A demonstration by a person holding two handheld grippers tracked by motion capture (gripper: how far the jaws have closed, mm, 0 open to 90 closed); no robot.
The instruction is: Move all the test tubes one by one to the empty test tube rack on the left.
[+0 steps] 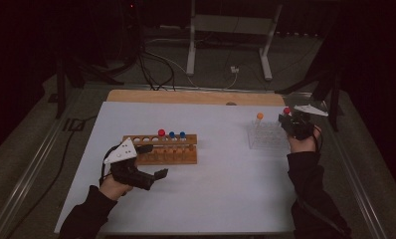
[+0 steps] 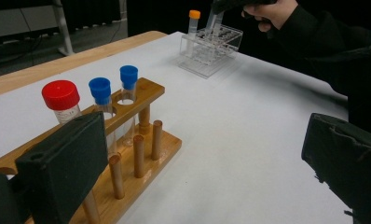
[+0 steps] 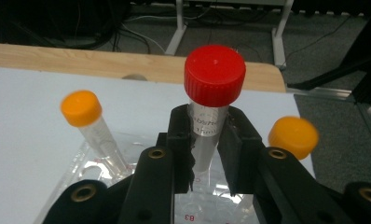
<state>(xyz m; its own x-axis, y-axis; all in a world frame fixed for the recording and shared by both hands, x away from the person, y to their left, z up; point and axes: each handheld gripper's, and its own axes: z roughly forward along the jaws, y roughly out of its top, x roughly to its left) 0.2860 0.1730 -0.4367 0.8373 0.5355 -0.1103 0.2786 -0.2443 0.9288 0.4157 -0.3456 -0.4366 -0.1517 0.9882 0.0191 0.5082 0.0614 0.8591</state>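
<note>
High view: your right gripper (image 1: 288, 119) stands at the far right of the white table (image 1: 226, 199), over the clear rack (image 1: 267, 135), with a red-capped tube (image 1: 286, 110) at its tip. An orange-capped tube (image 1: 259, 116) stands at the rack's far left corner. Your left gripper (image 1: 156, 160) rests near the front left, just in front of the wooden rack (image 1: 162, 149), its jaws spread wide and empty.

Left gripper view: both jaws stand far apart with nothing between them. The wooden rack (image 2: 127, 154) holds one red-capped tube and two blue-capped tubes (image 2: 114, 100).

Right gripper view: your jaws are closed on the body of the red-capped tube (image 3: 213, 100), held upright above the clear rack (image 3: 104, 163). Orange-capped tubes stand to its left (image 3: 88, 121) and right (image 3: 293, 136).
</note>
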